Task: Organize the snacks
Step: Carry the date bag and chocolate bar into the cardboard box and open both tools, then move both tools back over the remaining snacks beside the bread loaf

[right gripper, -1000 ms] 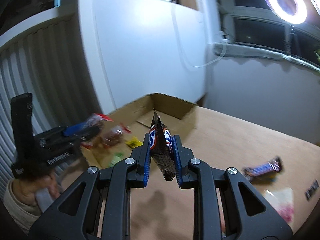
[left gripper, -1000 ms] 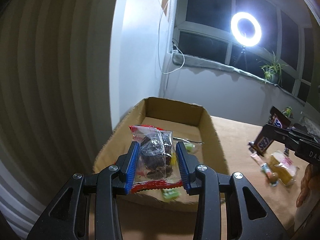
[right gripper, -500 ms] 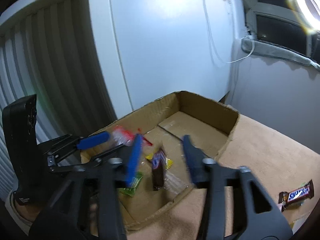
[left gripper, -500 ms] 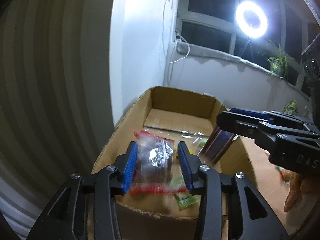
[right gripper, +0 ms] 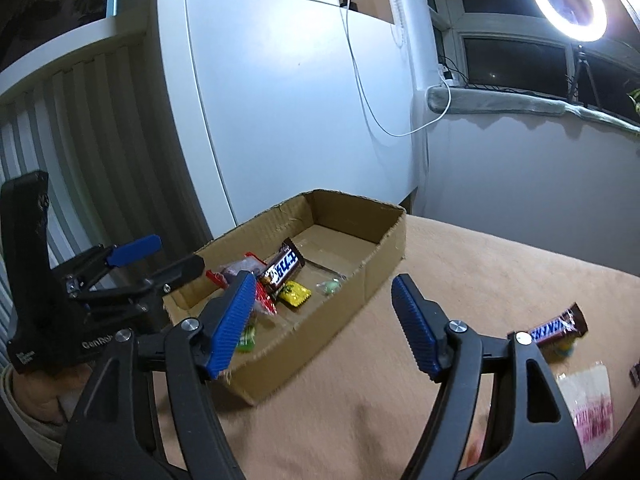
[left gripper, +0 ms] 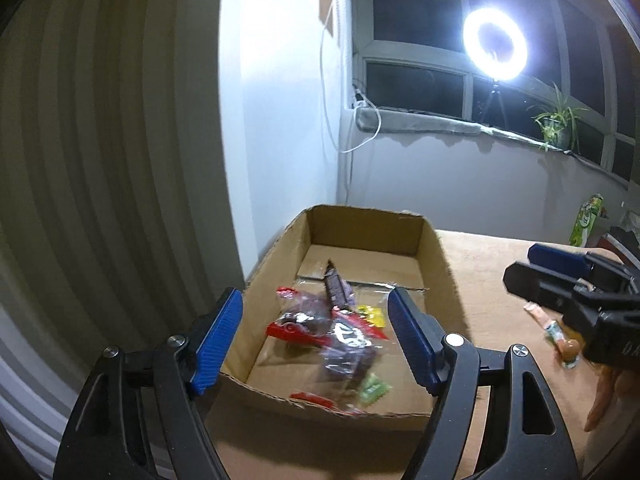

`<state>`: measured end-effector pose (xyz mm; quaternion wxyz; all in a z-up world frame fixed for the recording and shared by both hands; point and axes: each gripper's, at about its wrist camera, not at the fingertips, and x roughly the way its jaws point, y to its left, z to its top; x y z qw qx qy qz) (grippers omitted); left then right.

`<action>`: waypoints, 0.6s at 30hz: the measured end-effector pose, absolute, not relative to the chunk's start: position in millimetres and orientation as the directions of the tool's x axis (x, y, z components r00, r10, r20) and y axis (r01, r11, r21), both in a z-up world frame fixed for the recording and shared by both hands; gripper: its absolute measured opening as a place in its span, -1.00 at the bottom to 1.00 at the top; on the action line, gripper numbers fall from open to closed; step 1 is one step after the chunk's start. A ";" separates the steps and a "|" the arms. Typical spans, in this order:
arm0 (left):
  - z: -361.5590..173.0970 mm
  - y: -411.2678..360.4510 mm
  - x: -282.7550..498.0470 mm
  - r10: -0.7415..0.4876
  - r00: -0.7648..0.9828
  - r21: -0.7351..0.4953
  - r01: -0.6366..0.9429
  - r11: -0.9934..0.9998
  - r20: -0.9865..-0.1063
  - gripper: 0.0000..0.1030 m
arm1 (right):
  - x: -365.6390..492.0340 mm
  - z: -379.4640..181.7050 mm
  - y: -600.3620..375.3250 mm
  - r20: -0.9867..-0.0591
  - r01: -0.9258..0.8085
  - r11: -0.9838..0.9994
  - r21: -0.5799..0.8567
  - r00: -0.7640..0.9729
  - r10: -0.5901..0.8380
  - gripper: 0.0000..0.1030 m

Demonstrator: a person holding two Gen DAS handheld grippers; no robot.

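Observation:
An open cardboard box [left gripper: 362,222] [right gripper: 384,240] sits on the tan table at the left. My left gripper [left gripper: 318,338] is open and empty above the box's near end. Below it lies a clear bag of dark snacks with red edges [left gripper: 344,340], blurred, beside a chocolate bar [left gripper: 334,286] and yellow and green packets. My right gripper [right gripper: 324,320] is open and empty over the box's right side. The chocolate bar [right gripper: 284,266] rests inside the box among the packets. The left gripper also shows in the right wrist view [right gripper: 140,264].
A Snickers bar [right gripper: 554,326] and a white-pink packet [right gripper: 592,412] lie on the table at the right. Small wrapped sweets [left gripper: 560,336] lie near the right gripper. A white wall and ribbed panel stand behind the box. A ring light [left gripper: 495,44] shines at the window.
Both grippers have opened. The bag of dark snacks dropped from my left gripper into the box, and the chocolate bar dropped from my right gripper into the box. The right gripper pulled back.

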<state>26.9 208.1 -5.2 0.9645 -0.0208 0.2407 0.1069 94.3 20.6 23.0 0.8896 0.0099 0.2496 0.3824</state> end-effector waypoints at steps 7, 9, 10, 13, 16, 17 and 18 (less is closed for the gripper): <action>11.3 187.7 14.8 0.177 0.877 0.030 -0.183 0.983 -0.446 0.47 | 84.6 24.2 -1.4 -0.430 -0.663 0.716 0.217 0.594 0.680 0.43; 15.6 180.4 11.9 0.170 0.881 0.033 -0.174 0.984 -0.441 0.48 | 81.3 23.7 -7.9 -0.428 -0.659 0.719 0.221 0.597 0.678 0.43; 17.5 176.8 10.3 0.170 0.884 0.039 -0.170 0.985 -0.435 0.49 | 80.1 23.3 -11.2 -0.427 -0.657 0.720 0.224 0.599 0.678 0.44; 22.2 165.5 6.7 0.163 0.892 0.051 -0.157 0.986 -0.421 0.55 | 75.6 23.5 -22.7 -0.420 -0.650 0.725 0.229 0.606 0.675 0.44; 23.6 153.9 6.8 0.154 0.894 0.067 -0.139 0.988 -0.421 0.55 | 72.5 24.1 -33.0 -0.413 -0.641 0.731 0.232 0.615 0.671 0.44; 23.9 150.3 6.6 0.151 0.895 0.072 -0.133 0.989 -0.420 0.55 | 71.6 24.3 -37.2 -0.411 -0.638 0.734 0.234 0.619 0.669 0.44; 24.5 145.9 5.7 0.147 0.896 0.078 -0.126 0.989 -0.419 0.55 | 70.0 24.3 -41.7 -0.409 -0.634 0.736 0.236 0.623 0.667 0.44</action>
